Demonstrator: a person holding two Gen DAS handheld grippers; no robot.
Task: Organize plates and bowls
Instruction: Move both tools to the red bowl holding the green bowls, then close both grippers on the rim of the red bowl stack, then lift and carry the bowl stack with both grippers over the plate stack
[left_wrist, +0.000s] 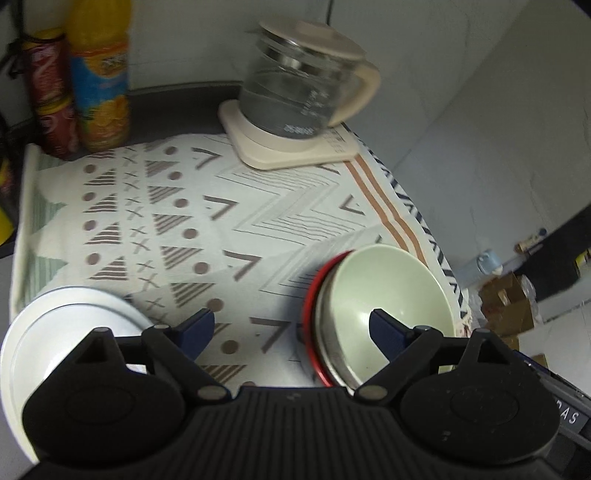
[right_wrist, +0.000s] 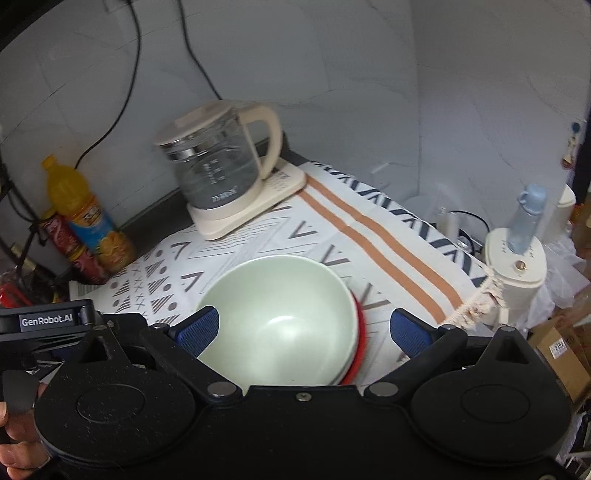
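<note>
A pale green bowl (left_wrist: 388, 291) sits nested in a metal bowl with a red rim (left_wrist: 312, 306) on the patterned cloth (left_wrist: 221, 206), near its right edge. A white plate (left_wrist: 48, 332) lies at the near left. My left gripper (left_wrist: 291, 328) is open above the cloth between plate and bowls, its right finger over the green bowl. In the right wrist view the green bowl (right_wrist: 277, 317) with the red rim (right_wrist: 360, 347) under it lies just ahead of my open right gripper (right_wrist: 304, 330), between its fingers. Neither gripper holds anything.
A glass kettle on a cream base (left_wrist: 306, 92) stands at the back of the cloth. An orange drink bottle (left_wrist: 101, 77) and a red can tube (left_wrist: 51, 96) stand at the back left. The cloth's right edge (right_wrist: 476, 291) drops off beside a white appliance (right_wrist: 517, 266) and boxes.
</note>
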